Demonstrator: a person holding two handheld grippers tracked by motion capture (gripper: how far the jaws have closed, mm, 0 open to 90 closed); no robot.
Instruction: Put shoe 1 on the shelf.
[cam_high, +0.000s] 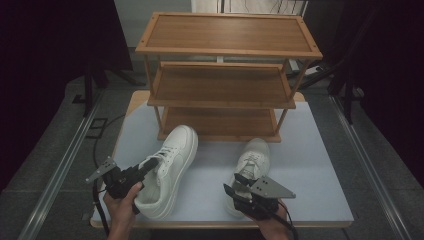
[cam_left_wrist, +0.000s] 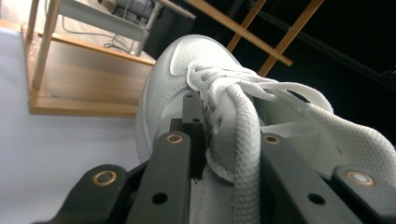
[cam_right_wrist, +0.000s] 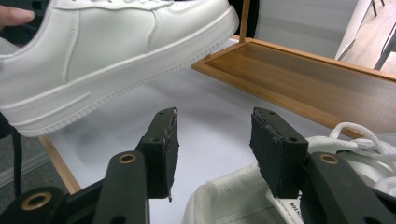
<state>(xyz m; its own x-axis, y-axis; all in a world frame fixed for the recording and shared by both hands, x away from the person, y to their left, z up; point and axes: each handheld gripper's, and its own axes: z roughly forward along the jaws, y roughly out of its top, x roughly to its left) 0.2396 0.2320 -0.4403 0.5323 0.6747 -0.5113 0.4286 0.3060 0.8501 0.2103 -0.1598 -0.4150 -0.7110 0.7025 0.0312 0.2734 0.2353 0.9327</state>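
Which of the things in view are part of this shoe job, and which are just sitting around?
In the job:
left gripper, shut on the left sneaker
right gripper, open over the right sneaker
wooden shoe rack, likely destination

Just around:
table
black stands beside it

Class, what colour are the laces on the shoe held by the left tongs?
White, like the shoe itself; the laces show best in the left gripper view.

- Right shoe (cam_high: 251, 165): heel and collar hidden under the right gripper (cam_high: 243, 182) in the high view; toe cut off by the right gripper view's edge.
- Left shoe (cam_left_wrist: 196, 88): tongue partly hidden behind black jaws; heel cut off at bottom.
- Shelf rack (cam_high: 227, 75): bottom tier's rear shadowed, detail unreadable.
- Person's hand (cam_high: 121, 212): cut off at bottom edge.
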